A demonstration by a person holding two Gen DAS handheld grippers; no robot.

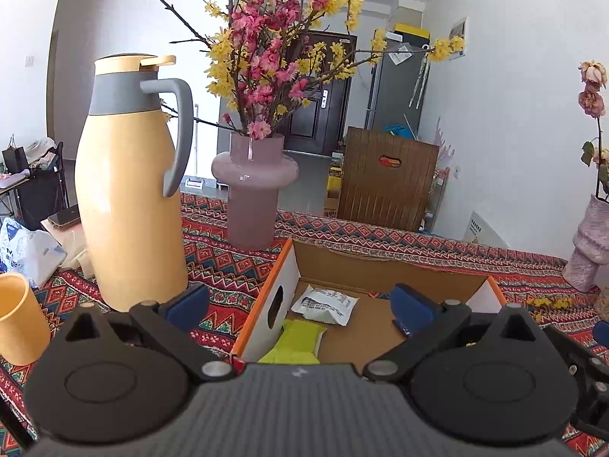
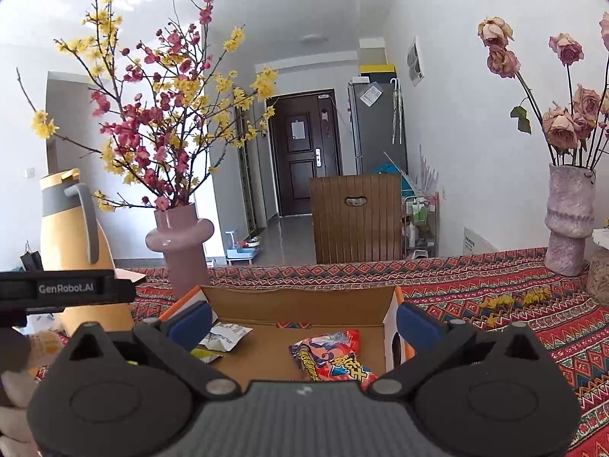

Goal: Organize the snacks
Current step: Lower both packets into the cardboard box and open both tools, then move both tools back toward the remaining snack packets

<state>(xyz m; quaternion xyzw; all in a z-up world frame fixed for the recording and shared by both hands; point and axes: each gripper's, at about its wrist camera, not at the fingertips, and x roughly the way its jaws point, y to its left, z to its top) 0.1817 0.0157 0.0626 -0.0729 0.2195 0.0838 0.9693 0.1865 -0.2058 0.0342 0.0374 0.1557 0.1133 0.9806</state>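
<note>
- The left gripper (image 1: 300,304) is standing wide open, with nothing between its blue pads (image 1: 188,302).
- The right gripper (image 2: 302,323) is standing wide open too, and it is holding nothing.
- A cardboard box (image 1: 380,270) is sitting open on the patterned cloth (image 1: 228,266).
- In the left view, a white packet (image 1: 325,304) is lying on the box floor at about 12 o'clock from the gripper.
- A green packet (image 1: 298,342) is lying just below the white one, near the box's left wall.
- In the right view, a red packet (image 2: 331,358) is lying in the box (image 2: 300,304) toward its right wall, at about 1 o'clock from the gripper.
- There the white packet (image 2: 224,337) is lying at about 10 o'clock, and a bit of the green packet (image 2: 205,356) is peeking out under it.
- The red packet is lying well apart from the white one.
- A yellow jug (image 1: 129,190) is standing at 10 o'clock in the left view, beside the box.
- A pink vase (image 1: 253,190) with flowers is standing behind the box at 11 o'clock.
- A yellow cup (image 1: 19,320) is sitting at 9 o'clock, at the left edge.
- Another vase (image 2: 569,217) with dry roses is standing at 2 o'clock in the right view.
</note>
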